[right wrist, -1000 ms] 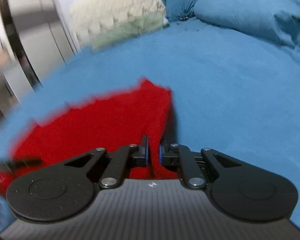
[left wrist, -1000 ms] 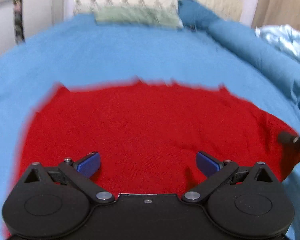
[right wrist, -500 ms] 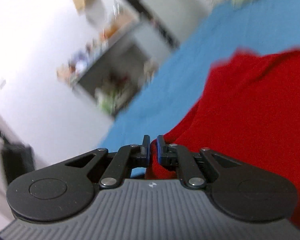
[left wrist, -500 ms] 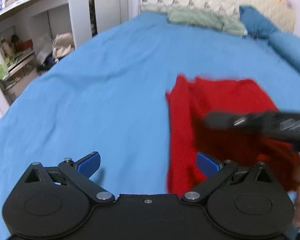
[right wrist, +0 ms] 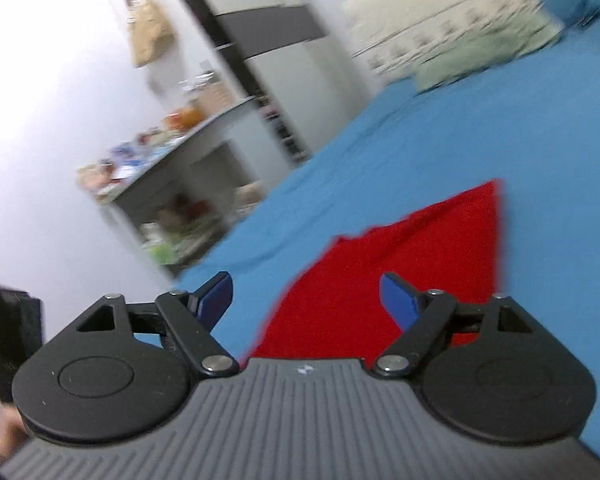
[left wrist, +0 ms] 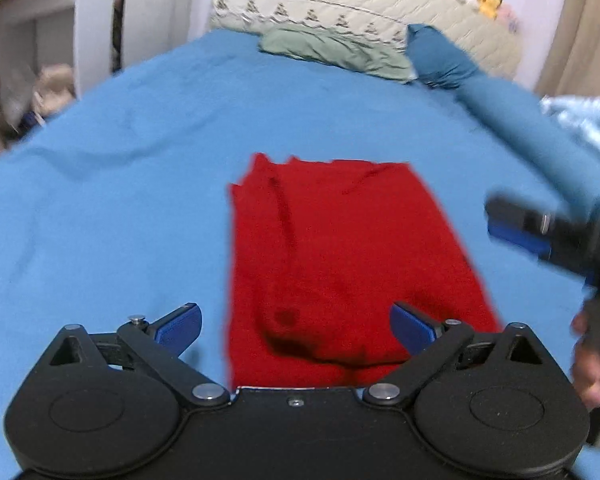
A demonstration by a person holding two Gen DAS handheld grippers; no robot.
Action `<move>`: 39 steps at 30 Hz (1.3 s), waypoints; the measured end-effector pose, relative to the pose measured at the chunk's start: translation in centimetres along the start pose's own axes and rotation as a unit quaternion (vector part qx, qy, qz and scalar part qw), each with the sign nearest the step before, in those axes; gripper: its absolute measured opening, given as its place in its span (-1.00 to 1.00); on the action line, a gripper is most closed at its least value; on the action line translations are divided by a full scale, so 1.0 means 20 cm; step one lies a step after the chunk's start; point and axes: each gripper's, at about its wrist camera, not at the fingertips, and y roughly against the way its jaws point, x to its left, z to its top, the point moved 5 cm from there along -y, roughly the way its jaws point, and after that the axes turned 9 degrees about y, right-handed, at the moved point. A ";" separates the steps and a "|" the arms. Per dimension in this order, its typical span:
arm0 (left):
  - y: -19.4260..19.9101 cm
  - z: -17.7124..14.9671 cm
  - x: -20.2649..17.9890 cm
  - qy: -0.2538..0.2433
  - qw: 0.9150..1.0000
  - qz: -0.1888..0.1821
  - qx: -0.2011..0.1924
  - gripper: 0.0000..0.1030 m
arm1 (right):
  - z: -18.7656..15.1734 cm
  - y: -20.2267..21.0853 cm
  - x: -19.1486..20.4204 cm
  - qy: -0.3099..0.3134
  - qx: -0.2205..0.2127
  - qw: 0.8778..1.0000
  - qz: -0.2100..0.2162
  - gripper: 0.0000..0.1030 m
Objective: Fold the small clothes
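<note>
A small red garment (left wrist: 340, 256) lies folded into a narrow rectangle on the blue bedsheet (left wrist: 120, 184). My left gripper (left wrist: 296, 326) hovers open over its near edge, with nothing between the blue pads. The right gripper (left wrist: 520, 224) shows blurred at the right of the left wrist view, off the cloth's right side, held by a hand (left wrist: 592, 364). In the right wrist view the right gripper (right wrist: 308, 300) has its jaws opening wide, the red garment (right wrist: 400, 280) lying below and beyond them, not pinched.
A green pillow (left wrist: 332, 50), a dark blue pillow (left wrist: 440, 58) and a cream quilted headboard (left wrist: 340, 4) sit at the bed's far end. A blue bolster (left wrist: 540, 140) and pale blanket (left wrist: 584, 120) lie at right. White shelves (right wrist: 168, 184) with clutter stand beside the bed at left.
The right gripper carried the garment's right side over to the left, folding it narrow, then let go, opened and drew back right. The left gripper stayed open.
</note>
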 end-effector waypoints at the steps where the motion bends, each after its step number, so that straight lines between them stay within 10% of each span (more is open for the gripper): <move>1: -0.01 0.00 0.00 0.009 1.000 -0.012 0.005 0.92 | -0.04 0.05 -0.02 0.003 0.005 1.000 -0.018 0.89; 12: -0.16 -0.03 0.02 0.071 0.997 -0.031 0.029 0.02 | -0.39 0.07 -0.06 0.000 0.059 0.995 -0.084 0.89; 15: -0.20 0.00 0.03 0.080 0.996 -0.028 0.027 -0.82 | -0.44 0.01 -0.04 0.025 0.077 0.992 -0.096 0.89; 28: -0.08 0.11 -0.04 0.062 0.996 -0.041 -0.041 -0.84 | -0.48 -0.08 0.14 0.149 0.113 0.976 -0.113 0.88; 39: 0.08 0.11 0.05 0.055 0.995 -0.025 -0.073 -0.85 | -0.38 -0.04 0.05 0.122 0.086 0.970 -0.193 0.79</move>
